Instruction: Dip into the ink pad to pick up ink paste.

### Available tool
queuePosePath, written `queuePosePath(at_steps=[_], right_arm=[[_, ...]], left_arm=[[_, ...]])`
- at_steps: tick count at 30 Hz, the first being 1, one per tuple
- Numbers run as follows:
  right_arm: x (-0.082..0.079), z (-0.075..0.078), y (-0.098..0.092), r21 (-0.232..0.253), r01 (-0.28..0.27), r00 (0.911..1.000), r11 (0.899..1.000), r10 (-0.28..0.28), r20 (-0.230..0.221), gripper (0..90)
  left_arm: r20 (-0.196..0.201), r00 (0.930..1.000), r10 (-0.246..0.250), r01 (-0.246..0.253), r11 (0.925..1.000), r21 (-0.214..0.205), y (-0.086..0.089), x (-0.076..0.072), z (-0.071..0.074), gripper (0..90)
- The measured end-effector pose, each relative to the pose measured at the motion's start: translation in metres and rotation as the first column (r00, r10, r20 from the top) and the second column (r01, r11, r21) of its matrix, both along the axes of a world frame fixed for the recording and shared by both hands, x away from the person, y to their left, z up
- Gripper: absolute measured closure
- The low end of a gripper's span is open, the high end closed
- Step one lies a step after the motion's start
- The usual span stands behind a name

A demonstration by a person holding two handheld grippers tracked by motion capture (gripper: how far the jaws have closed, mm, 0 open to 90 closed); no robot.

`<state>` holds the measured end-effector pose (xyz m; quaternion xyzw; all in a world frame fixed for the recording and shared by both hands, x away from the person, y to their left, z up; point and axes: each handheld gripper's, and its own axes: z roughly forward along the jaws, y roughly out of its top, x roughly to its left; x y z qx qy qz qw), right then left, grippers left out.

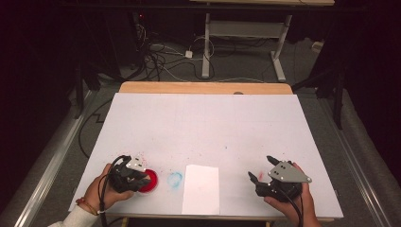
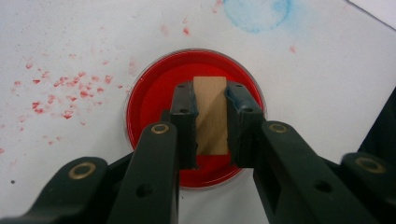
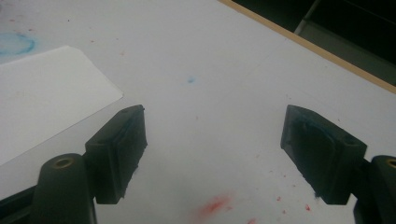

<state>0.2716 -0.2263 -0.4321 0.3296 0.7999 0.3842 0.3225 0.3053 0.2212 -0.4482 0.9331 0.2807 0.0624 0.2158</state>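
Your left gripper (image 2: 211, 109) is down over the red dish (image 2: 154, 93) at the near left of the table, and its two black jaws are clamped on a small wooden block (image 2: 211, 116), one pad (image 2: 186, 121) pressing each long side. In the left gripper view the block stands right over the middle of the dish, its pale face turned up toward the camera, with red showing all around it; you cannot tell from here whether its lower end touches the red surface. From the high view, your left hand (image 1: 101, 191) grips the tool just beside the dish (image 1: 150, 181), and the dish sits close to the table's front edge. Red speckles (image 2: 60, 91) are scattered over the white table cover (image 1: 203, 123) beside it, and a faint blue ring (image 1: 175, 179) marks the cover just to the dish's right. Next along lies a white sheet of paper (image 1: 201, 189), flat, running to the front edge. Over at the near right, your right gripper (image 1: 265, 168) sits well apart from all that, jaws spread wide with nothing between them, only bare cover and a red smudge (image 3: 215, 205) below them in the right gripper view. Your right hand (image 1: 295, 201) holds it low near the front edge.
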Motion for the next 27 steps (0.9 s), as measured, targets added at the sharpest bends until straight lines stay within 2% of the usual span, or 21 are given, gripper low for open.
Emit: queuePosePath(at_steps=[9, 15, 24, 27], right_arm=[[-0.0007, 0.0001, 0.0011, -0.001, -0.012, 0.9999, 1.000, 0.012, 0.000, 22.7], [-0.0002, 0.0001, 0.0007, -0.002, -0.010, 1.0000, 1.000, 0.010, 0.000, 22.7], [-0.0005, 0.0007, 0.0006, -0.007, -0.007, 1.0000, 1.000, 0.007, 0.000, 22.7], [-0.0007, 0.0005, 0.0009, -0.010, -0.008, 1.0000, 1.000, 0.008, -0.001, 22.6]], left_arm=[[0.013, 0.9999, 0.009, -0.009, 1.0000, 0.002, -0.0012, -0.0019, -0.0012, 73.9], [0.004, 1.0000, 0.008, -0.008, 0.9999, -0.012, 0.0008, -0.0008, -0.0019, 73.9], [0.008, 0.9999, 0.015, -0.015, 0.9999, -0.001, -0.0011, -0.0014, -0.0015, 73.9], [-0.007, 0.9998, 0.017, -0.017, 0.9998, -0.005, 0.0000, 0.0003, 0.0005, 73.9]])
